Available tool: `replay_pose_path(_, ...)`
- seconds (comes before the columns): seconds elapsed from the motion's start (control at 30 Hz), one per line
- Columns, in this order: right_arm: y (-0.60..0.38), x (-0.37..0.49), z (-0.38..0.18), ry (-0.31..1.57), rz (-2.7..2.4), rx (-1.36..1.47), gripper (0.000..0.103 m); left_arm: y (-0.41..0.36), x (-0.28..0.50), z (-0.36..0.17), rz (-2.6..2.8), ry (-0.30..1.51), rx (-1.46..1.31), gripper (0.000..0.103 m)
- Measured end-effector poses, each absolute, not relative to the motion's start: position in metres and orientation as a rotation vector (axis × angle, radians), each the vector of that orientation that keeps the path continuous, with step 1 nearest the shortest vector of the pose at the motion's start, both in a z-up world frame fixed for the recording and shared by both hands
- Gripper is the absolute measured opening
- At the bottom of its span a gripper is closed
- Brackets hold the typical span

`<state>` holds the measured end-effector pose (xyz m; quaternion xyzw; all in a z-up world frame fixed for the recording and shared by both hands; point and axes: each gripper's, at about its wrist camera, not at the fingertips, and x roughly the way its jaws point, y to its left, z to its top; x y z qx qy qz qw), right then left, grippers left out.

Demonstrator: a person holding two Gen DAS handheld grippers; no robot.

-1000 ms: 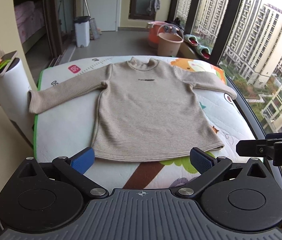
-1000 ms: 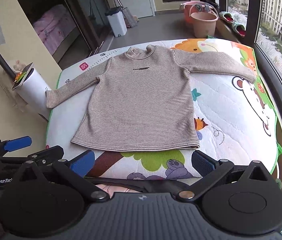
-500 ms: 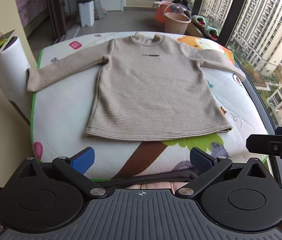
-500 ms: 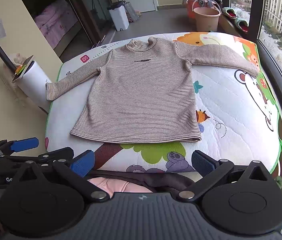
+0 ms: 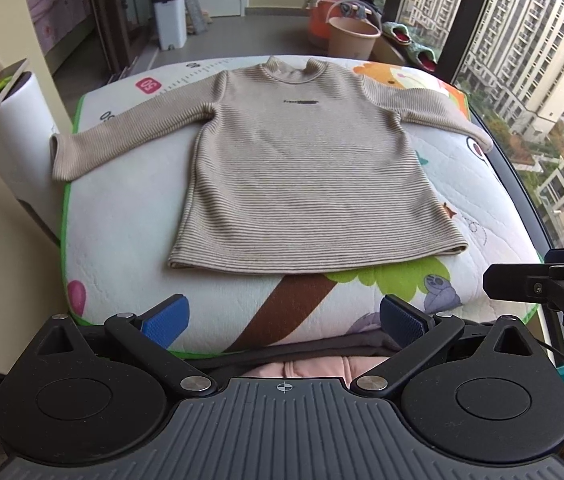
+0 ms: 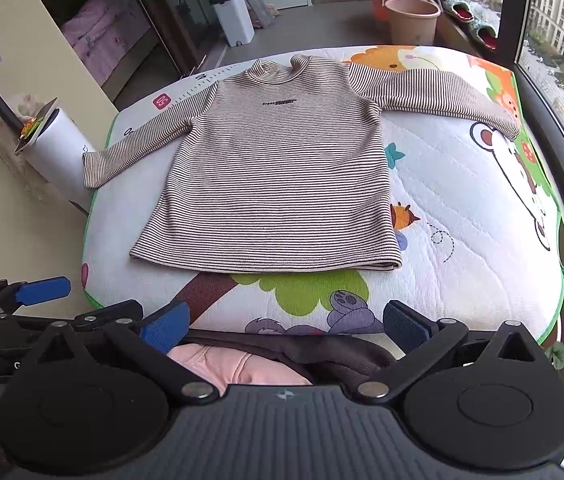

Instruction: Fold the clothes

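A padded play mat (image 5: 122, 232) with cartoon animals and a tree printed on it fills most of both views, edged in green. Flat on its middle lies a striped long-sleeved shirt (image 5: 306, 184), front up, collar toward the far end, hem toward the cameras, both sleeves stretched out sideways so that the cuffs reach close to the mat's 2 side edges. Nothing touches the shirt.

The left gripper (image 5: 282, 320) hangs at the near edge of the mat, its 2 blue-padded fingers spread wide with nothing between them. The right gripper (image 6: 284, 326) sits just beside it at the same edge, fingers likewise spread wide and empty.

Beyond the mat, on the floor, stand a white bin (image 5: 170, 20) and 2 buckets (image 5: 352, 38) near the window. A white cylinder (image 5: 22, 128) stands left of the mat.
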<state>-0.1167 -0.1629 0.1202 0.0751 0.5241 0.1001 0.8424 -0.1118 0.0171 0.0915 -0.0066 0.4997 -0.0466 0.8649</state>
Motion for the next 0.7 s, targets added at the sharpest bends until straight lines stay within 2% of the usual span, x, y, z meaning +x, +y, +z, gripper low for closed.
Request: replay_pose_path(0.7, -0.1579, -0.1162, 0.1222, 1.1, 0.215, 0.158, 0.103, 0.0162, -0.1089, 0.0887, -0.092, 1.057, -0.009, 0.103)
